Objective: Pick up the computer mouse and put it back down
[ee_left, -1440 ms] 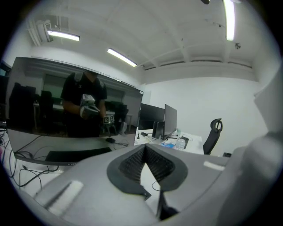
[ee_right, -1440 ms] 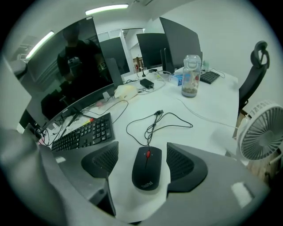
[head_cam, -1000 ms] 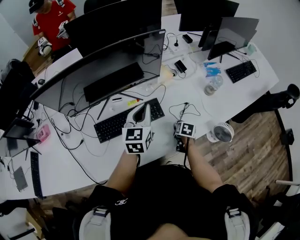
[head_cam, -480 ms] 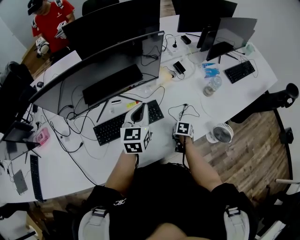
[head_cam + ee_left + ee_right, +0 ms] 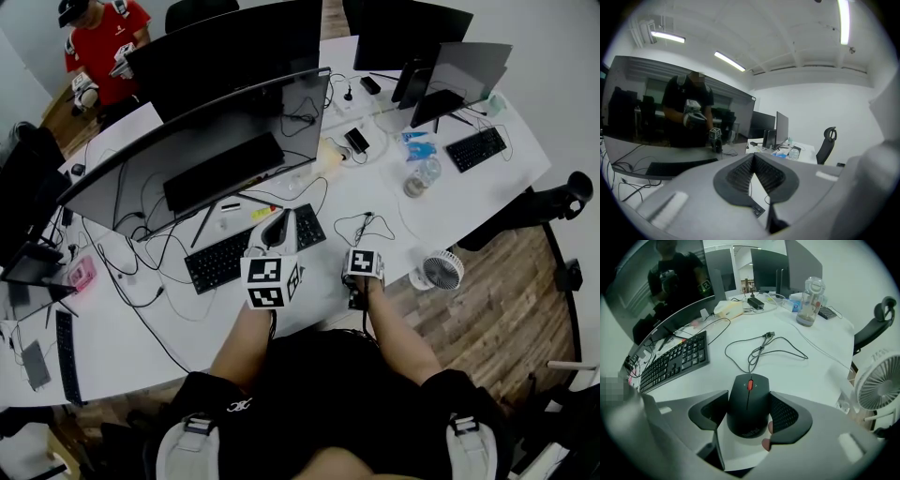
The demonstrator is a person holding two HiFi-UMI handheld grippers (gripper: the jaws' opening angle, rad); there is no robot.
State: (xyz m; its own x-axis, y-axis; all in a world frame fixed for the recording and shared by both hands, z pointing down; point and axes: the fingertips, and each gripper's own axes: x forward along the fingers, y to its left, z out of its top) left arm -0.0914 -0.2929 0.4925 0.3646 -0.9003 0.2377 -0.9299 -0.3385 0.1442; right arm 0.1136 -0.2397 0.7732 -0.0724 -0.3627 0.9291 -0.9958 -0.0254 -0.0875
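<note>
A black computer mouse [image 5: 749,401] with a red scroll wheel lies on the white table [image 5: 806,376], its cable [image 5: 764,350] looped behind it. My right gripper [image 5: 749,405] points steeply down over it with a jaw on each side. The jaws have just been closing; the right pad sits against the mouse's side and a gap shows at the left pad. In the head view the right gripper [image 5: 360,281] stands near the table's front edge and hides the mouse. My left gripper [image 5: 278,228] hovers over the keyboard's right end, its pads [image 5: 740,171] together with nothing between them.
A black keyboard [image 5: 246,248] lies left of the mouse, below a wide curved monitor [image 5: 206,150]. A small white fan [image 5: 439,270] stands at the right by the table edge. A clear bottle [image 5: 417,176] and more monitors stand further back. Loose cables cross the table.
The right gripper has tilted slightly over the mouse and its jaws have drawn in a little. The left gripper has stayed where it was.
</note>
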